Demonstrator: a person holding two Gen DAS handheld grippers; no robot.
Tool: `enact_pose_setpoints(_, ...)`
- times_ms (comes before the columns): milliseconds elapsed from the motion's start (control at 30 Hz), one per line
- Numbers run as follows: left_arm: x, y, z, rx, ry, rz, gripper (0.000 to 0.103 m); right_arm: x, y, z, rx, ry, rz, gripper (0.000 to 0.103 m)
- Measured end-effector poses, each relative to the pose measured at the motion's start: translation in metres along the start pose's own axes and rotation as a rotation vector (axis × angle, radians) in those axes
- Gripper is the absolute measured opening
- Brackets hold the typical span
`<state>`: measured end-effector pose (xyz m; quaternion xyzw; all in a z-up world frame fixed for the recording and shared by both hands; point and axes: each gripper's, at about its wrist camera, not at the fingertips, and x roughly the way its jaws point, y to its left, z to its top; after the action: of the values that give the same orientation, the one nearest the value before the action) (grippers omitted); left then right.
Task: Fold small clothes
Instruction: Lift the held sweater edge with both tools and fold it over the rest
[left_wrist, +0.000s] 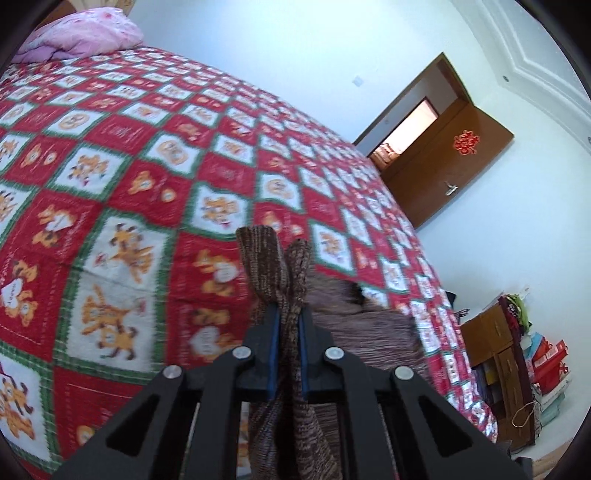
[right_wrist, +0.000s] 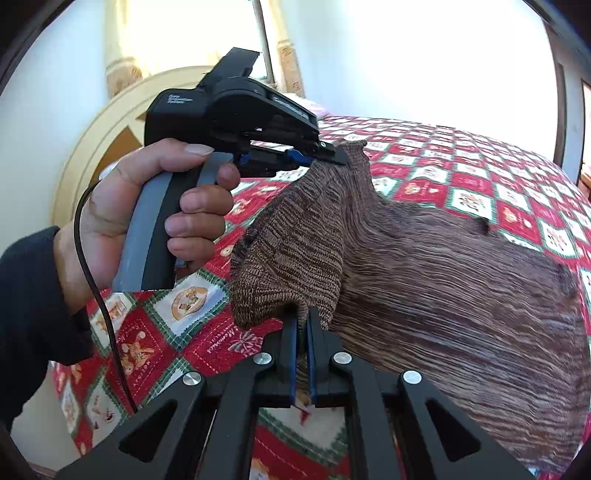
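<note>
Two grips are on the garment already, so we judge the fold begun but far from finished. Through the left wrist camera, our left gripper (left_wrist: 288, 314) is pinched tight on a bunched edge of the brown knit garment (left_wrist: 275, 258), which sticks up past the fingertips in two twisted folds while more of it trails below the jaws. The rest of the knit lies to the right, on the red checked bedspread (left_wrist: 110, 177). A pink pillow (left_wrist: 85, 33) sits at the far end, and a brown door (left_wrist: 447, 162) stands open beyond the bed.

Through the right wrist camera, our right gripper (right_wrist: 303, 328) is also clamped narrow on a hem of the same brown knit garment (right_wrist: 443, 280). Our left hand (right_wrist: 147, 206) holds the other tool, whose tips bite a raised corner of the cloth (the knit hangs between the two grips like a small tent). The broad body of the garment is spread on the bedspread (right_wrist: 480, 177), still rumpled.

We see no finished crease and no folded stack. Left to do, we think: carry the lifted edge across, lay it flat, let go, and fold again.
</note>
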<state>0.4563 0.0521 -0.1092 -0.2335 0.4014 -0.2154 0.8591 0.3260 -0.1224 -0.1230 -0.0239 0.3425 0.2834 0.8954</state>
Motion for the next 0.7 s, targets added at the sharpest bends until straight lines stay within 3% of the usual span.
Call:
enact_pose_setpoints(333,0.017,-0.061,0.000,0.042,-0.007,-0.080,0.009,-0.056,-0.044,-0.011,0.121,-0.059,-0.017,0.003)
enact_pose_setpoints(700,0.064,-0.130,-0.012,0.114,0.067,-0.161,0.009,-0.101,-0.105,-0.043,0.251,-0.047,-0.064,0.003)
